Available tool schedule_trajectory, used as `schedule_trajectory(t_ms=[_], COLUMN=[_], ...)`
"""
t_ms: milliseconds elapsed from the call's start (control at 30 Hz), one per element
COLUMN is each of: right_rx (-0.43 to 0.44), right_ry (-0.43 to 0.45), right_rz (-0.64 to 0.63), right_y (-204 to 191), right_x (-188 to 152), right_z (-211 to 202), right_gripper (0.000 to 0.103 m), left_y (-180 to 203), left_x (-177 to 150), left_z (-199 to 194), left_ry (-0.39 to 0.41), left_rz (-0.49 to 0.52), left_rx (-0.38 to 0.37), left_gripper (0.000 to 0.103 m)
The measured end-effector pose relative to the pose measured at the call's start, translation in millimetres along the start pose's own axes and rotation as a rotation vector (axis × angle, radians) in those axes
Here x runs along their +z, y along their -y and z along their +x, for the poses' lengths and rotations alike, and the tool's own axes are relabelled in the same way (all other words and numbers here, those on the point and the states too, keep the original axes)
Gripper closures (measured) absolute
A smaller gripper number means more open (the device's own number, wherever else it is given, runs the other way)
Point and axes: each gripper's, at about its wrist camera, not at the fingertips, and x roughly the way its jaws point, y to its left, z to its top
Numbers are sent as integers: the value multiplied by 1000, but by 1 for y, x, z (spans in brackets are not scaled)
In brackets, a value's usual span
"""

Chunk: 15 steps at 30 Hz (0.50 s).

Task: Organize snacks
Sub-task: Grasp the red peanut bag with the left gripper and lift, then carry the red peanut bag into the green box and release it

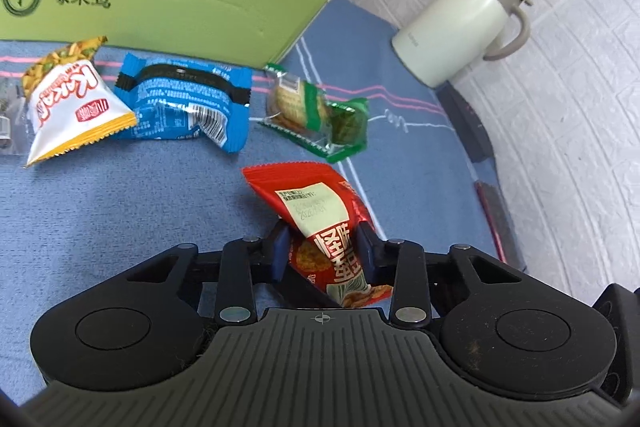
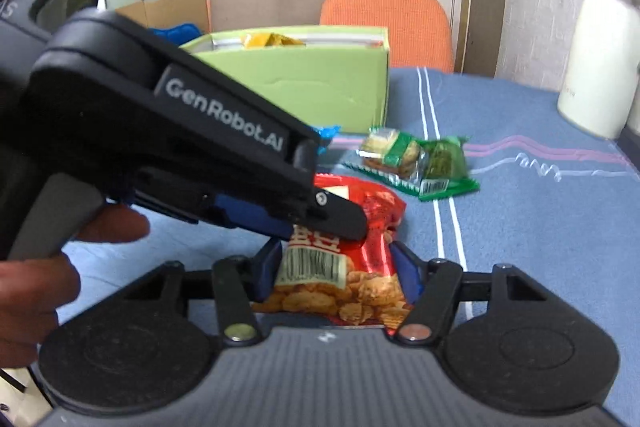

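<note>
Left wrist view: both tools, left tool (image 1: 325, 251) and right tool (image 2: 338, 267), clamp the red snack packet (image 1: 316, 211).

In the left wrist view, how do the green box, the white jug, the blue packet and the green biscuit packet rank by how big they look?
1. green box, clearly largest.
2. white jug and blue packet: they look about alike, and the jug stands farther off, so I would not rank them.
3. green biscuit packet, smallest.

Glossy foil red packet (image 1: 320, 223), matt cloth (image 1: 120, 207).
</note>
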Motion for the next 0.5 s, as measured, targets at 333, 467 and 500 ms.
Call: schedule_trajectory(t_ms=[333,467,500], right_rx=[69,97,101], right_ry=[135,169,167], right_rz=[-90,-95,-93], right_y=[-20,-7,-3], right_x=[82,138,150], right_z=[14,50,62], right_gripper=[34,34,34], left_y=[-3,-2,-4], left_x=[63,129,145], left_z=[-63,-61,-57], left_ry=[183,231,235], left_rz=[29,47,42], left_rx=[16,35,40], left_gripper=[89,89,89])
